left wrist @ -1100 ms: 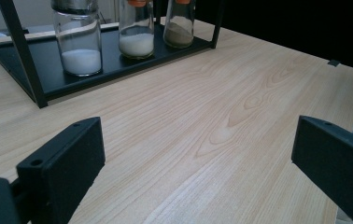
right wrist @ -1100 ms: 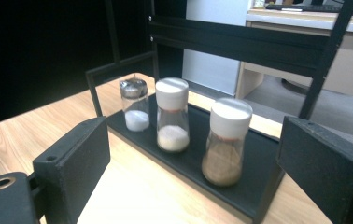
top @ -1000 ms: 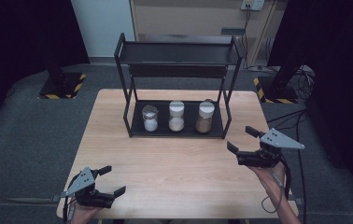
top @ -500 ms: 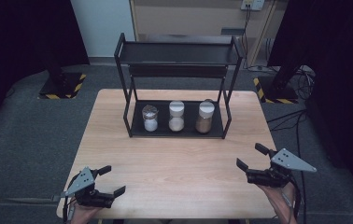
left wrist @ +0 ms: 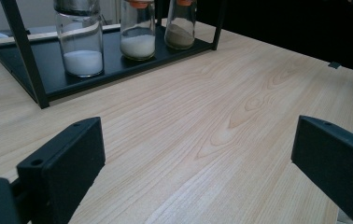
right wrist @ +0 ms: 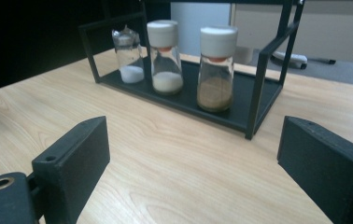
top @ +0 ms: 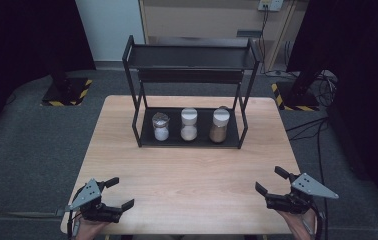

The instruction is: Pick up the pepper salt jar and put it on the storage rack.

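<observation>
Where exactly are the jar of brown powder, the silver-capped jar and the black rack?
Jar of brown powder (right wrist: 216, 70): right gripper view, on its glass body.
Silver-capped jar (top: 160, 127): high view, on its glass side.
Black rack (top: 189, 56): high view, on the top shelf's surface.

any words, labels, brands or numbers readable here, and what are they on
None can be read.
The three clear glass jars on the black metal rack carry no label.
The yellow and black hazard stripes on the stand base on the floor are a pattern, not text.
The pale wooden table bears no marking.
</observation>
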The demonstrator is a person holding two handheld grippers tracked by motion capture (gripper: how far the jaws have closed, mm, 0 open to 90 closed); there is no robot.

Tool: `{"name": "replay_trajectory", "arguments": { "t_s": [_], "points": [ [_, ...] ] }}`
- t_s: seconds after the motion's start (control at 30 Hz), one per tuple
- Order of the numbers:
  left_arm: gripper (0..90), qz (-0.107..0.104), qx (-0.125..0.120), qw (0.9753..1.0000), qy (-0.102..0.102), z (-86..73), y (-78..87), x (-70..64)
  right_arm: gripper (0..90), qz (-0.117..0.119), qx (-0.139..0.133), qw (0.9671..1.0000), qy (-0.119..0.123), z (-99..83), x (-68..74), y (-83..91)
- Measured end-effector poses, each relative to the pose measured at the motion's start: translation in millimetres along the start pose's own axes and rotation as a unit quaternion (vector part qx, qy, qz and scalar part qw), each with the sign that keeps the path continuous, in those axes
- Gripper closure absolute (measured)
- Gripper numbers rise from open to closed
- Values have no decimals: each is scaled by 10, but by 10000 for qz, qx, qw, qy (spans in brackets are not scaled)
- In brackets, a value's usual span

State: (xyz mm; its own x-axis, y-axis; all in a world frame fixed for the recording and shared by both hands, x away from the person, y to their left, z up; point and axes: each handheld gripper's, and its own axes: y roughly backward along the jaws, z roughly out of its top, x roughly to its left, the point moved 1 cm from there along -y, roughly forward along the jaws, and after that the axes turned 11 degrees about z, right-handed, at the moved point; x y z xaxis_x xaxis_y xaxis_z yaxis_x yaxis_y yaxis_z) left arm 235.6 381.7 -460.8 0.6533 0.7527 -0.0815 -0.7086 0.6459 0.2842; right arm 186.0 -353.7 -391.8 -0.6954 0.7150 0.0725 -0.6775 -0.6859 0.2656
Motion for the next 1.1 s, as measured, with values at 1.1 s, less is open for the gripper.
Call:
{"name": "replay_trajectory", "arguments": {
  "t_s": [1.1],
  "points": [
    [19,-73,-30,9999,-78,4,-10,0,89,284,42,9996,14,-230,-92,-36]
  ]
}}
